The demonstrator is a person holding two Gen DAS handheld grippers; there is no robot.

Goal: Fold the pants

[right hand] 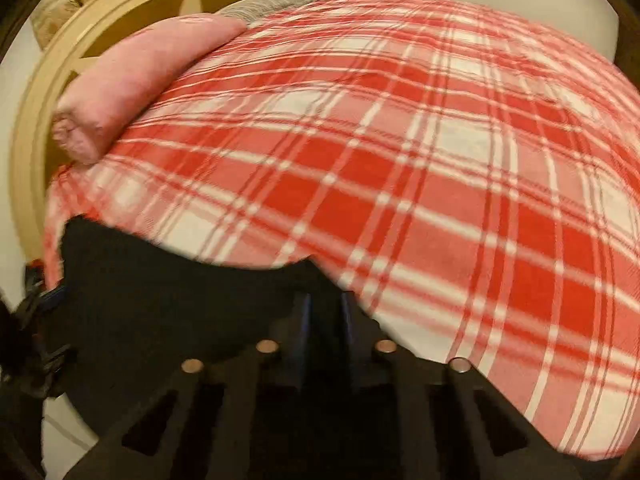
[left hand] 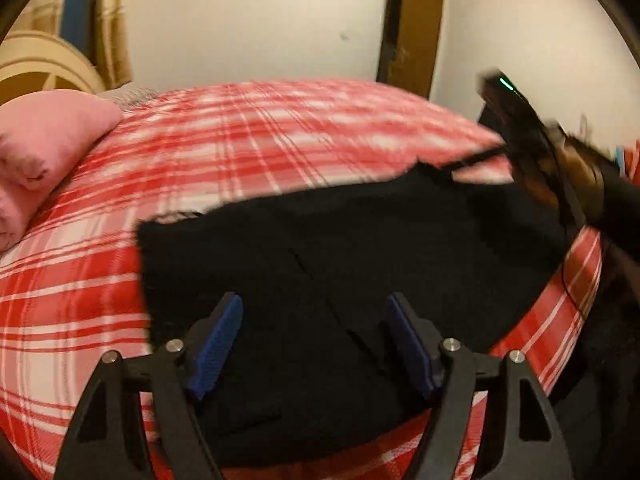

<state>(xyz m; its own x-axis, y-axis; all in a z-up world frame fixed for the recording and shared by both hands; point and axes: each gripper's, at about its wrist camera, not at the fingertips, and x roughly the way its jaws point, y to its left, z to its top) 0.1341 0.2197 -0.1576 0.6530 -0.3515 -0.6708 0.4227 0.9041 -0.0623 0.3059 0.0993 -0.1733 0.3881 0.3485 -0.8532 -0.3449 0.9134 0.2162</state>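
Red-and-white plaid bedding [left hand: 280, 140] covers a bed set against a pale wall, with a pink pillow [left hand: 44, 148] at the head end and a brown door [left hand: 416, 36] seen beyond the far edge.

Black pants [left hand: 360, 248] are laid on the near part of the bedding, spread in a broad dark slab whose long axis runs roughly left to right across the left wrist view. Which end is the waistband cannot be told, as the fabric is dark and the frames are blurred.

The left gripper [left hand: 316, 344] is held above the near edge of the pants with its blue-padded fingers [left hand: 216, 344] spread wide apart and nothing between them.

The right gripper [right hand: 324, 320] is seen at the right-hand far corner of the pants; its jaws are drawn close together, and black fabric appears to be pinched there, though this is not clearly shown. A thin black cord [left hand: 476, 158], possibly a drawstring, is seen trailing near that corner.

The pants lie directly ahead of and beneath the left gripper, so that hand is judged nearer the main body of cloth. The coming fold is judged to turn on the right-hand edge being carried across the long axis toward the left.
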